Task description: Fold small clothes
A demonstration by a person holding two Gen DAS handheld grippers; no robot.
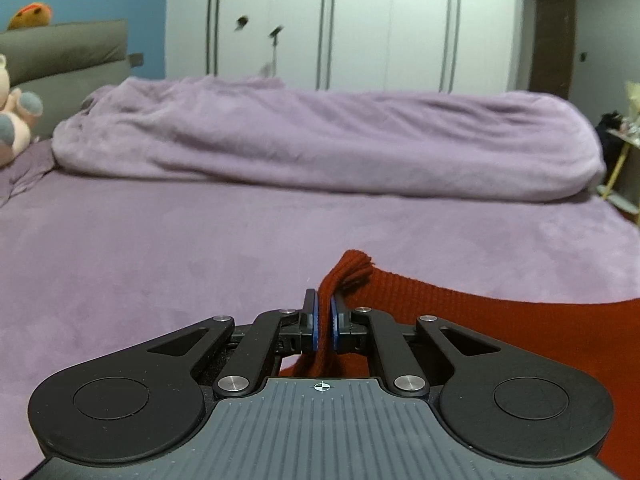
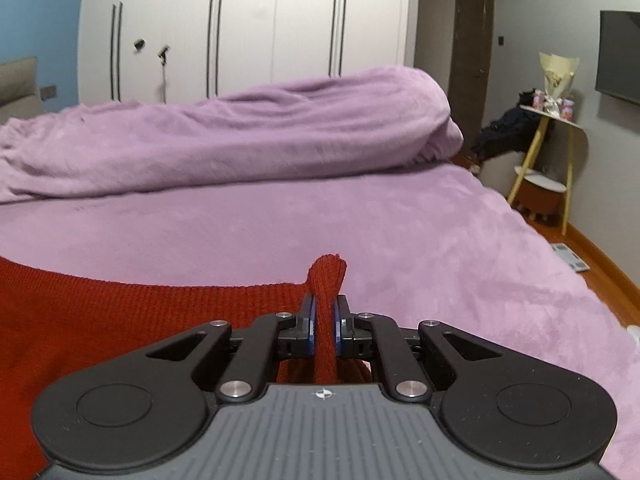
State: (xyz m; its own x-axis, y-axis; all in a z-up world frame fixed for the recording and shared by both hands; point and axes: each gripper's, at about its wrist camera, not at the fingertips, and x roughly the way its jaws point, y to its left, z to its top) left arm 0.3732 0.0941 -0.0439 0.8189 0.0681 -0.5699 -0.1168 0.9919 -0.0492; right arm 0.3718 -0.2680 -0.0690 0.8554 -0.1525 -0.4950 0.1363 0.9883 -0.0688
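The fold looks barely begun: the left gripper is clamped tight on one bunched corner of the red knit garment, whose top edge runs off toward 3 o'clock, and the right gripper is pinched just as tight on the opposite corner, the cloth stretching away toward 9 o'clock, so the garment hangs spread between the two claws with no crease visible and every fold left to make. Toward 12 o'clock the purple bedspread lies flat and bare up to the rolled blanket, giving open room to lay the cloth down, while the bed's edge falls away at 3 o'clock in the right view, near the yellow-legged side table.
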